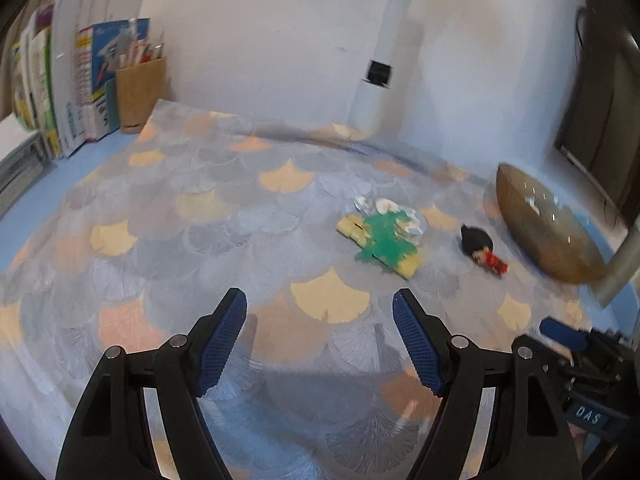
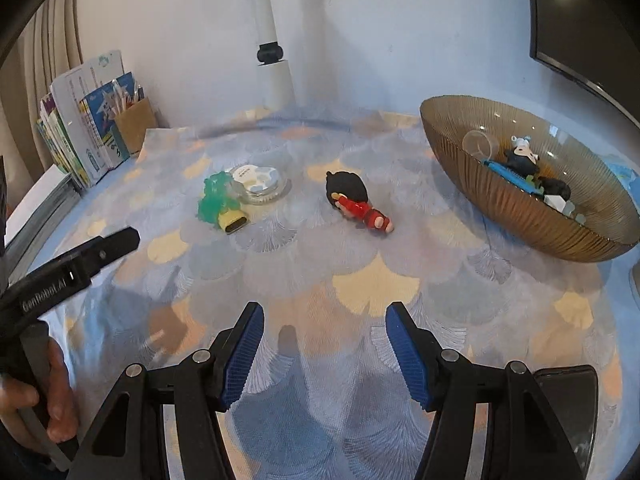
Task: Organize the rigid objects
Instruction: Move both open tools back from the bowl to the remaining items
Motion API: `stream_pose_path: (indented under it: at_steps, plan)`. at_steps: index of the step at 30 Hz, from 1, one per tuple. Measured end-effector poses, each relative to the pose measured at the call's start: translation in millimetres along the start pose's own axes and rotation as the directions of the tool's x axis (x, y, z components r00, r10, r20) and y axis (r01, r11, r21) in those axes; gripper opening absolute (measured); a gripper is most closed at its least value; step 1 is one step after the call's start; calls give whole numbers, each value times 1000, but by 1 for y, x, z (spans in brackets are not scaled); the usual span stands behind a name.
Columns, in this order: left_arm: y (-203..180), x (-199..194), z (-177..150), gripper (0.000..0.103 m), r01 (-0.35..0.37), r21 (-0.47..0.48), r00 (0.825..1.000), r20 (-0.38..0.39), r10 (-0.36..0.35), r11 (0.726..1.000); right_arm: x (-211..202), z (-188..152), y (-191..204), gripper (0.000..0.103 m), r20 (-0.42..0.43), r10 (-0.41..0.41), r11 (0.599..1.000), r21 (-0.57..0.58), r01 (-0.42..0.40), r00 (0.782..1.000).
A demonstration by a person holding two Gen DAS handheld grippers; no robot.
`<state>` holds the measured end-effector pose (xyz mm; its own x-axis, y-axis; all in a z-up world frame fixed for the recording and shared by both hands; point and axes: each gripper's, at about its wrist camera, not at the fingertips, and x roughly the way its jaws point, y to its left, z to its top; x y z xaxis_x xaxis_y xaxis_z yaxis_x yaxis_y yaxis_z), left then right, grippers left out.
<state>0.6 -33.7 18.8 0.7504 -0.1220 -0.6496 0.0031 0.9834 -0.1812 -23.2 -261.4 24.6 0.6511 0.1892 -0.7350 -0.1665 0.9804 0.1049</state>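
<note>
A small figurine with black hair and red clothes [image 2: 358, 202] lies on the patterned cloth, also in the left wrist view [image 1: 482, 250]. A green and yellow toy [image 2: 220, 206] lies left of it, next to a clear round lid or dish [image 2: 260, 184]; both show in the left wrist view [image 1: 384, 240]. A ribbed amber glass bowl [image 2: 520, 204] at the right holds several small toys; it also shows in the left wrist view [image 1: 544, 224]. My left gripper [image 1: 320, 312] is open and empty above the cloth. My right gripper [image 2: 324, 324] is open and empty, short of the figurine.
Books and a brown pencil holder [image 2: 134, 124] stand at the back left by the wall. A white pole [image 2: 276, 60] rises at the back. A dark monitor [image 2: 580, 32] hangs at the upper right. A dark phone-like slab [image 2: 568, 404] lies near the right fingers.
</note>
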Motion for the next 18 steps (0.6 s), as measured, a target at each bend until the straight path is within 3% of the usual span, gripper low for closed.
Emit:
stream_pose_path:
  at_steps: [8, 11, 15, 18]
  plan:
    - [2, 1, -4, 74, 10, 0, 1000, -19, -10, 1000, -1, -1, -7, 62, -11, 11, 1000, 25, -11, 1000]
    - [-3, 2, -1, 74, 28, 29, 999, -39, -27, 999, 1, 5, -9, 62, -66, 9, 999, 46, -6, 998]
    - [-21, 8, 27, 74, 60, 117, 996, -71, -52, 991, -4, 36, 2, 62, -70, -56, 998, -15, 55, 996]
    - [-30, 29, 44, 74, 110, 114, 988, -124, -96, 987, 12, 58, 4, 62, -63, -75, 997, -32, 73, 995]
